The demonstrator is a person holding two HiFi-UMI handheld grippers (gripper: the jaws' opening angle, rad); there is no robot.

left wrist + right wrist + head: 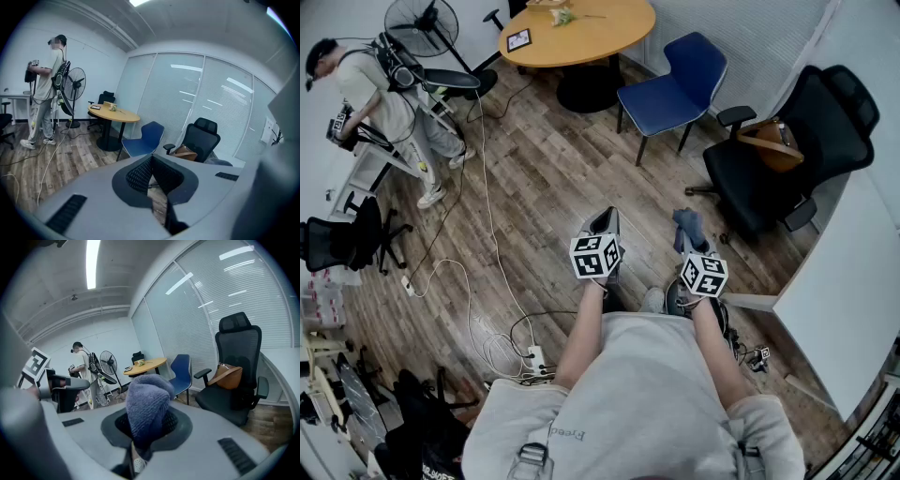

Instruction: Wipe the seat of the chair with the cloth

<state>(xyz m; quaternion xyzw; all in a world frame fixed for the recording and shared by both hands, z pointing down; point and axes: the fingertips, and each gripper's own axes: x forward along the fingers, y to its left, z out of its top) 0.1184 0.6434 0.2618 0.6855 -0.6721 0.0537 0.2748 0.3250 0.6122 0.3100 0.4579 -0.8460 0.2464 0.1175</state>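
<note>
Both grippers are held at waist height over the wood floor, well short of any chair. My right gripper (687, 236) (149, 420) is shut on a blue-grey cloth (688, 223) (147, 399) that bulges up out of its jaws. My left gripper (605, 221) (151, 160) holds nothing, its black mesh pads meeting at the tips. A blue chair (675, 89) (145, 139) (182, 372) with a bare seat stands ahead. To its right is a black office chair (787, 150) (201, 138) (234, 376) with a brown bag (769, 145) (227, 376) on its seat.
A round wooden table (577, 33) stands behind the blue chair. At far left another person (384, 94) stands by a fan (422, 23). White cables (487, 281) and a power strip (534, 361) lie on the floor to my left. A white desk (844, 291) edges the right.
</note>
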